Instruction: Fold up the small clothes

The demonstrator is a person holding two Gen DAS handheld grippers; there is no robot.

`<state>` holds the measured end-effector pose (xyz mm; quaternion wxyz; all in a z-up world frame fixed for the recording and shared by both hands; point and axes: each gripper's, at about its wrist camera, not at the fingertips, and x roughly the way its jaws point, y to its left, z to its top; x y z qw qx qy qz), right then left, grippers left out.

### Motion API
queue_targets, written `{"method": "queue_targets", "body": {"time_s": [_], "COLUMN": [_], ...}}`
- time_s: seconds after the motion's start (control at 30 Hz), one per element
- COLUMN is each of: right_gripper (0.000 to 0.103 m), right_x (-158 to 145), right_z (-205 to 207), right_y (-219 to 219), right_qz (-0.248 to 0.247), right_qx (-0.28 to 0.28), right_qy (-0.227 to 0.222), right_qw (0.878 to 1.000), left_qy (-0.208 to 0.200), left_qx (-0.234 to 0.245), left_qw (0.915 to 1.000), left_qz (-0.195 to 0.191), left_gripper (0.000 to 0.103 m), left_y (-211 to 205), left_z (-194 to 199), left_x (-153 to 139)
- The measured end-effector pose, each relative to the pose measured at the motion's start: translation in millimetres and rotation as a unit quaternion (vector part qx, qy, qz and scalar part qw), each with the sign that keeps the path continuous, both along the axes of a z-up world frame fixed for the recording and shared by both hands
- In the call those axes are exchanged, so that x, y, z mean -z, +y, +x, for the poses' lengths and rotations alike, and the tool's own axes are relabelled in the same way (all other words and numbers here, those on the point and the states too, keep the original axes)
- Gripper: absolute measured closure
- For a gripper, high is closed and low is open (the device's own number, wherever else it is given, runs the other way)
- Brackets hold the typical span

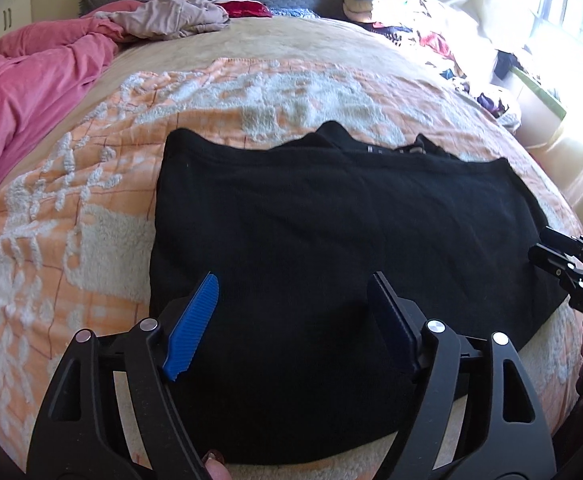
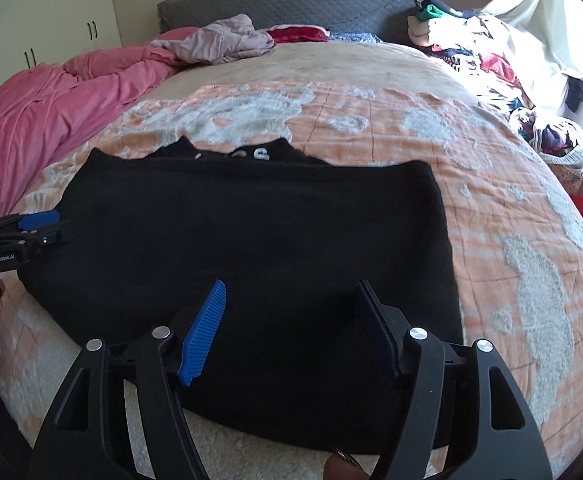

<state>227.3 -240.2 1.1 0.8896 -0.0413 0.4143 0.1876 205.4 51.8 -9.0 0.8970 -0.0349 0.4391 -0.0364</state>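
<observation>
Mid-fold, by the look of it: black garment (image 1: 331, 248) lying flat on the orange and white blanket (image 1: 91, 208), spread across the bed, already squared into a wide rectangle with a lower layer and some white lettering (image 2: 251, 155) peeking out past its far edge. Probably one fold made, another needed.

Left gripper (image 1: 291, 320) poised over the near left part of the cloth, fingers (image 1: 195, 320) wide apart, nothing between them. Right gripper (image 2: 291, 324) likewise over the near right part, fingers (image 2: 205, 332) spread, holding nothing. Whether either touches the fabric: cannot tell from these views.

Next move, as a judgement: pinching the near edge or a side edge at two points, one per gripper, and carrying it over to halve the rectangle. Calls for catching every layer at once, since thick soft cloth tends to slip or drag the under layer askew; both grips kept level so the edges meet.

Around the work: a soft, tufted blanket over a beige bedspread (image 2: 311, 68); pink duvet (image 1: 23, 92) bunched along the left; a pale crumpled garment (image 2: 227, 38) and something red near the grey headboard (image 2: 291, 0); a heap of mixed clothes (image 2: 491, 56) on the right by a bright window; cupboard doors (image 2: 59, 12) at far left.
</observation>
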Motion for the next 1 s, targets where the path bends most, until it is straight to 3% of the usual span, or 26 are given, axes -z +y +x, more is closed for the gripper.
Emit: {"method": "queue_targets", "body": {"time_s": [0.1, 0.43, 0.57, 0.7, 1.0], "right_gripper": [0.03, 0.025, 0.022, 0.021, 0.02], "right_x": [10, 5, -4, -6, 11], "right_z": [-8, -41, -58, -72, -91], "right_y": [2, 16, 38, 80, 163], "right_qz": [-0.005, -0.015, 0.001, -0.036, -0.1], "right_qx": [0.007, 0.007, -0.036, -0.097, -0.191], "right_qy": [0.007, -0.028, -0.047, -0.078, -0.099], "right_qw": [1.0, 0.999, 0.998, 0.992, 0.971], "left_qy": [0.005, 0.016, 0.014, 0.02, 0.029], "left_qx": [0.0, -0.024, -0.046, -0.068, -0.089], "left_qw": [1.0, 0.9993, 0.9983, 0.9967, 0.9946], "left_qz": [0.004, -0.025, -0.032, -0.039, -0.044], "left_gripper": [0.032, 0.022, 0.021, 0.021, 0.017], "left_y": [1, 26, 41, 57, 77], "left_z": [-8, -22, -21, -15, 8], "left_x": [5, 3, 0, 2, 4]}}
